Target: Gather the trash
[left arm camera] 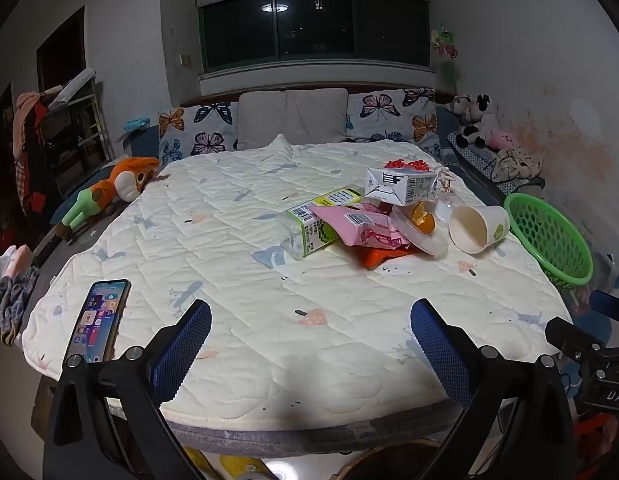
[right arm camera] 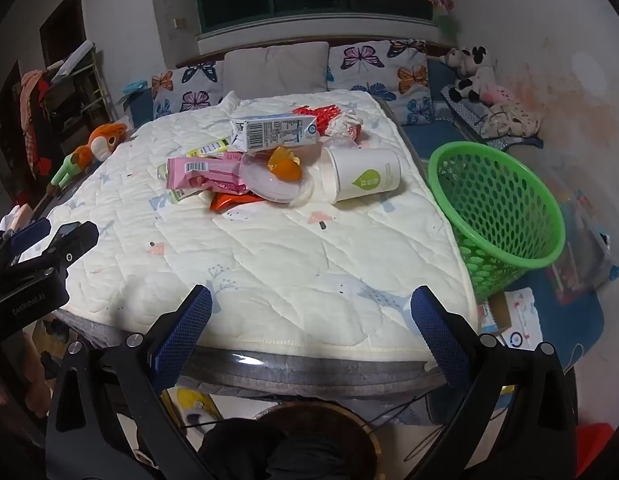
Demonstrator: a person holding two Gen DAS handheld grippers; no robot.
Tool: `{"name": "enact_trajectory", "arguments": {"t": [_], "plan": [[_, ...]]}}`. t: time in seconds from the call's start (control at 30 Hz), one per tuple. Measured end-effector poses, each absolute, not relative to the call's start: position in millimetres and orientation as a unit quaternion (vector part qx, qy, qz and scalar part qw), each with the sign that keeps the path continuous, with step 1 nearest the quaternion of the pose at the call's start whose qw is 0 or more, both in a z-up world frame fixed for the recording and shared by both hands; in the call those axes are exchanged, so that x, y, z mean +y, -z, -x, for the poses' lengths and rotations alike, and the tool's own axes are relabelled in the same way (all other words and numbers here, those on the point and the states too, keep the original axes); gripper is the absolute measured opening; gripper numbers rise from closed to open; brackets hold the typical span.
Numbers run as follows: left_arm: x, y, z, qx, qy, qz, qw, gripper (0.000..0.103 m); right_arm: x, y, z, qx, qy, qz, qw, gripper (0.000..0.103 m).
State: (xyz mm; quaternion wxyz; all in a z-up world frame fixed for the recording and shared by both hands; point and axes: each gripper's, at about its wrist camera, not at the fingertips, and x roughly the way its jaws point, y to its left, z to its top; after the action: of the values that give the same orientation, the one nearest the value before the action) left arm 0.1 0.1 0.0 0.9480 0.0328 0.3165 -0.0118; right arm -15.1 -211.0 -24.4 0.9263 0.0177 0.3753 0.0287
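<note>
- Trash lies heaped on the far right part of the quilted pad (left arm camera: 269, 320) that covers the bed: a milk carton (right arm camera: 275, 132) on its side tops the pile, resting over a pink snack wrapper (right arm camera: 205, 174) and a clear plastic lid (right arm camera: 277, 188) holding orange peel (right arm camera: 287, 166).
- Under the wrapper a clear bottle with a green label (left arm camera: 309, 224) lies flat, and an orange wrapper (right arm camera: 229, 200) pokes out beneath.
- Just right of the lid, a paper cup (right arm camera: 365, 176) lies on its side.
- Beside the bed's right edge stands a green plastic basket (right arm camera: 505, 216), tilted.
- Both the left tool (left arm camera: 309, 344) and the right tool (right arm camera: 309, 336) hover at the near edge, fingers spread wide, holding nothing.
- A lit phone (left arm camera: 97, 320) rests at the pad's near left corner.
</note>
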Motion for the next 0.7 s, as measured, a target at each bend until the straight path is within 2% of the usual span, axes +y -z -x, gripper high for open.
{"name": "enact_trajectory", "arguments": {"t": [0.7], "plan": [[2.6, 1.2, -4.8, 0.316, 0.009, -0.029, 0.948, 0.097, -210.4, 24.2, 12.1, 0.376, -0.025, -0.01, 0.926, 0.099]]}}
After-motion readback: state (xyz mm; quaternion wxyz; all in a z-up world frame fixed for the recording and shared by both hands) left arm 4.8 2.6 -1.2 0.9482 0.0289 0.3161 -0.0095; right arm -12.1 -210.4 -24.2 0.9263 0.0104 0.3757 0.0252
